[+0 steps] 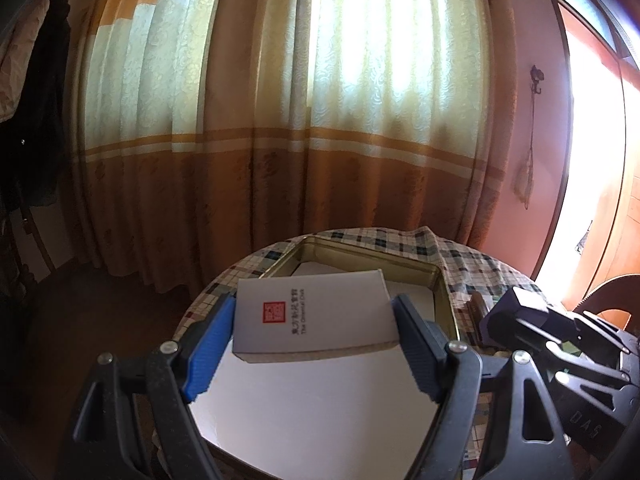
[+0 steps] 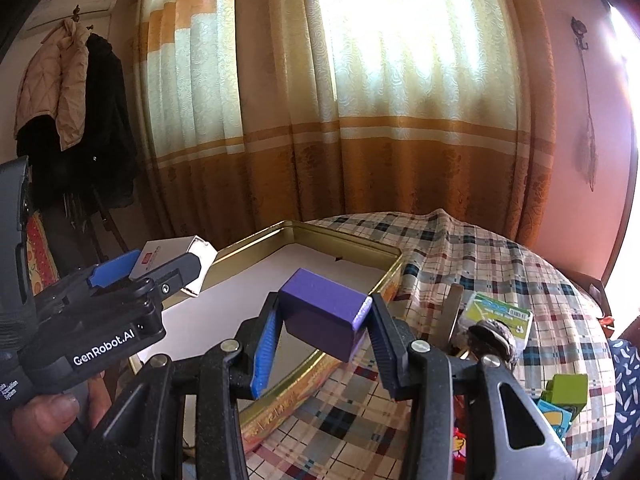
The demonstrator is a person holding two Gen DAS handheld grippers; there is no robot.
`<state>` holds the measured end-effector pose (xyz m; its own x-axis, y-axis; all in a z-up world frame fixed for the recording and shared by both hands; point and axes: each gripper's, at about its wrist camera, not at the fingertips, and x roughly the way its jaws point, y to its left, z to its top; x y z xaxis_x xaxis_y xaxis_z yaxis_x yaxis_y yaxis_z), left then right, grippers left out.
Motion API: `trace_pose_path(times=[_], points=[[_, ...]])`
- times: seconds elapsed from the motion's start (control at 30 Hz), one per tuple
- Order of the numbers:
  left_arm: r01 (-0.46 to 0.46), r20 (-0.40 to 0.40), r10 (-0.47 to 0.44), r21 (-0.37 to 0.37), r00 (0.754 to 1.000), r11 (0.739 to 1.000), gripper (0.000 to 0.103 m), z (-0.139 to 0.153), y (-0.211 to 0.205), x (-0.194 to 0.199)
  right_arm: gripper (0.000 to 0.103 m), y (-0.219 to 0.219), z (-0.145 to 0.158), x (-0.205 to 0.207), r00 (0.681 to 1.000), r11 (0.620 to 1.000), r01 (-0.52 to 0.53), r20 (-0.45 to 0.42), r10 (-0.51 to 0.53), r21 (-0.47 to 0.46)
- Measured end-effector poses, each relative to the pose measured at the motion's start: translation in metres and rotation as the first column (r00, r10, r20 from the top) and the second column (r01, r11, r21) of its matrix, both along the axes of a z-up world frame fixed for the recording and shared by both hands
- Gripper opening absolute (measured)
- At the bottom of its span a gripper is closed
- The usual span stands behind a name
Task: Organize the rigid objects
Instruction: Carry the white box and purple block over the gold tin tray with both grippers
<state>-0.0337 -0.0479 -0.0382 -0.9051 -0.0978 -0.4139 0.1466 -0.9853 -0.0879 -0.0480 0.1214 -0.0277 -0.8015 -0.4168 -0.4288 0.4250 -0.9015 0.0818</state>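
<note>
The gold tin (image 2: 352, 258) is sitting on the checked table (image 2: 460, 256). The left gripper (image 1: 314, 320) is pinching a white box (image 1: 312, 312) over its near-left part; light, crushable card, best held across its sides. The right gripper (image 2: 320, 328) is clamping a purple block (image 2: 324, 312), stiff-looking, above the tin's near rim.

- You see a white box (image 1: 312, 316) of matt cardboard with a printed red seal; its open end flap shows raw paperboard in the right wrist view.
- The purple box (image 2: 324, 316) has a smooth, matt finish; one end face looks paler.
- The tin (image 2: 304, 364) is gold-toned metal with a glossy, embossed rim and a pale, smooth floor.
- The tablecloth (image 2: 460, 256) is woven plaid cloth, matt and creased.
- The left gripper (image 1: 314, 320) and right gripper (image 2: 320, 320) are matt black plastic with shiny metal rivets; their pads are ribbed, one blue, one black.
- The curtain (image 1: 280, 120) is patterned fabric, faintly lustrous.
</note>
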Motion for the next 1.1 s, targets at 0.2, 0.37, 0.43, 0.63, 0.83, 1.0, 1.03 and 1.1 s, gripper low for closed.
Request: trace_pose_path(times=[0.2,0.37,0.43,0.63,0.83,1.0,1.03,1.1], points=[[0.002,0.012,-0.002,-0.012,1.000,1.000,0.079,0.002,-0.003,-0.005,0.045,-0.007,0.003,-0.009,1.000,1.000,-0.005,-0.006,0.005,0.016],[0.010,0.030,-0.010,-0.013,1.000,1.000,0.079,0.003,-0.006,-0.011,0.045,-0.013,0.005,-0.014,1.000,1.000,-0.009,-0.005,0.009,0.028],[0.015,0.040,-0.015,-0.011,0.999,1.000,0.079,0.004,-0.008,-0.014,0.045,-0.015,0.005,-0.017,1.000,0.999,-0.011,-0.004,0.011,0.033],[0.024,0.083,-0.022,-0.016,0.996,1.000,0.079,0.004,-0.012,-0.026,0.045,-0.021,0.003,-0.028,1.000,0.999,-0.014,0.013,0.014,0.050],[0.033,0.131,-0.031,-0.015,0.991,0.999,0.079,0.002,-0.019,-0.036,0.045,-0.025,0.000,-0.042,0.999,0.998,-0.012,0.041,0.010,0.065],[0.043,0.167,-0.039,-0.022,0.985,0.999,0.079,0.000,-0.020,-0.044,0.045,-0.031,-0.003,-0.055,0.998,0.997,-0.015,0.068,0.010,0.078],[0.045,0.173,-0.040,-0.025,0.984,0.999,0.079,0.000,-0.021,-0.046,0.045,-0.033,-0.004,-0.058,0.997,0.996,-0.017,0.074,0.011,0.083],[0.047,0.197,-0.041,-0.027,0.980,0.999,0.079,-0.001,-0.022,-0.052,0.045,-0.039,-0.007,-0.065,0.996,0.995,-0.022,0.092,0.013,0.095]])
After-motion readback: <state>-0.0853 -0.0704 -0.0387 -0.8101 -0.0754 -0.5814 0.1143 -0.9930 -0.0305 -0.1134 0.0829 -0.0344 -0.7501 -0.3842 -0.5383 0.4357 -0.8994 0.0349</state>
